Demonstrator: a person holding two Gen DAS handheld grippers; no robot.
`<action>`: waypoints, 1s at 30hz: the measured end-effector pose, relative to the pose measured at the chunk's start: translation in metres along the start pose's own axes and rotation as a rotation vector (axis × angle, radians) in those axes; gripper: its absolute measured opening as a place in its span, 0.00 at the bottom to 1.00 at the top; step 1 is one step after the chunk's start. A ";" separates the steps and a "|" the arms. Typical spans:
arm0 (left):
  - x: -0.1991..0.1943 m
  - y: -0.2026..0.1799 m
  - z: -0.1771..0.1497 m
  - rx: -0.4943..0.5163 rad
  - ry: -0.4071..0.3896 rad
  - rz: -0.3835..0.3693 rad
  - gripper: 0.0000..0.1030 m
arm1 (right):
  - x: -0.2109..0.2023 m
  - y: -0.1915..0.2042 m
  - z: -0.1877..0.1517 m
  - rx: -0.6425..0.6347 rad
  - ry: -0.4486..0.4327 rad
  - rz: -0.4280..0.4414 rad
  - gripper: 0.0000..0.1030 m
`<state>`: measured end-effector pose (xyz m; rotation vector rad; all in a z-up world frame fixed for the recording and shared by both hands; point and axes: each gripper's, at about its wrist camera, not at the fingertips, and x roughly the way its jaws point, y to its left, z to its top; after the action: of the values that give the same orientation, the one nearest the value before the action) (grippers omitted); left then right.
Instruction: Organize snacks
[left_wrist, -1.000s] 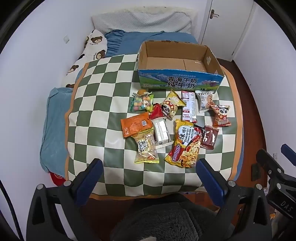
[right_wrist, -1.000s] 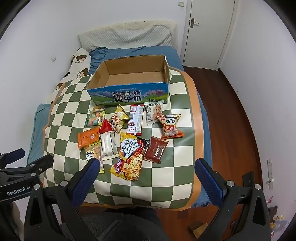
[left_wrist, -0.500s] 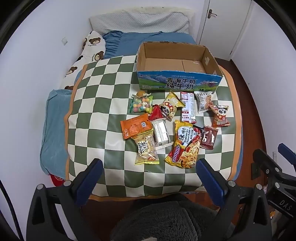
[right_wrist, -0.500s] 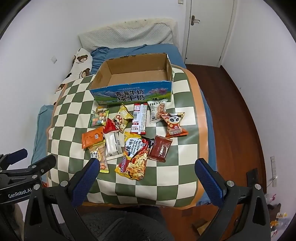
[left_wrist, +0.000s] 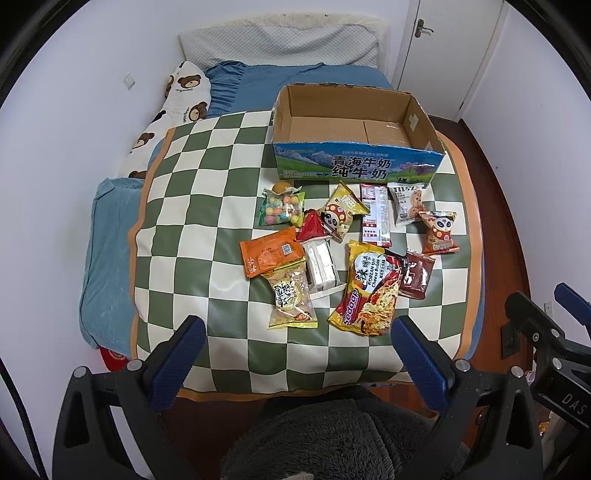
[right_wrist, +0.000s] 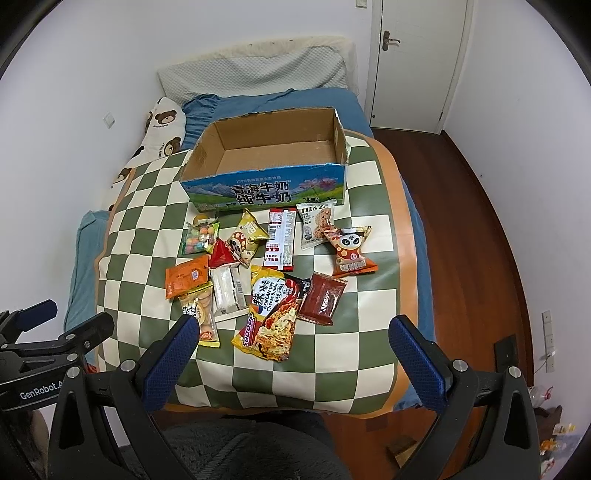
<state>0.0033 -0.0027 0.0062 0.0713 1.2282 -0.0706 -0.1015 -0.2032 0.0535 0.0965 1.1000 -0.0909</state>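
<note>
Several snack packets lie on a green-and-white checked mat (left_wrist: 192, 206) on a bed. Among them are a yellow noodle packet (left_wrist: 367, 291) (right_wrist: 271, 314), an orange packet (left_wrist: 267, 251), a candy bag (left_wrist: 282, 208), a white box (left_wrist: 321, 264) and a panda packet (right_wrist: 351, 251). Behind them stands an empty cardboard box (left_wrist: 354, 162) (right_wrist: 266, 184) with a blue printed front. My left gripper (left_wrist: 295, 362) hangs open over the mat's near edge, holding nothing. My right gripper (right_wrist: 290, 360) is open too, just short of the noodle packet.
The bed has a blue sheet (left_wrist: 110, 258), a grey pillow (right_wrist: 258, 74) and a bear-print pillow (left_wrist: 181, 96) against the left wall. Wooden floor (right_wrist: 480, 240) and a white door (right_wrist: 413, 55) lie to the right. A fuzzy grey sleeve (left_wrist: 332, 439) fills the bottom.
Both views have shifted slightly: the mat and snacks sit a little lower and nearer in the right wrist view, as both grippers drift forward. Nothing was picked up.
</note>
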 end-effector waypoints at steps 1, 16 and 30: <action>-0.001 0.000 0.000 -0.001 0.001 0.002 1.00 | -0.001 -0.001 0.000 -0.001 -0.001 0.001 1.00; -0.002 -0.002 0.002 -0.001 -0.003 -0.001 1.00 | -0.006 -0.006 0.001 0.006 -0.012 0.004 1.00; -0.016 -0.013 0.003 0.003 -0.015 0.002 1.00 | -0.014 -0.010 -0.002 0.008 -0.023 0.006 1.00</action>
<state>-0.0009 -0.0152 0.0222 0.0740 1.2132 -0.0712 -0.1110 -0.2124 0.0648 0.1056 1.0761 -0.0911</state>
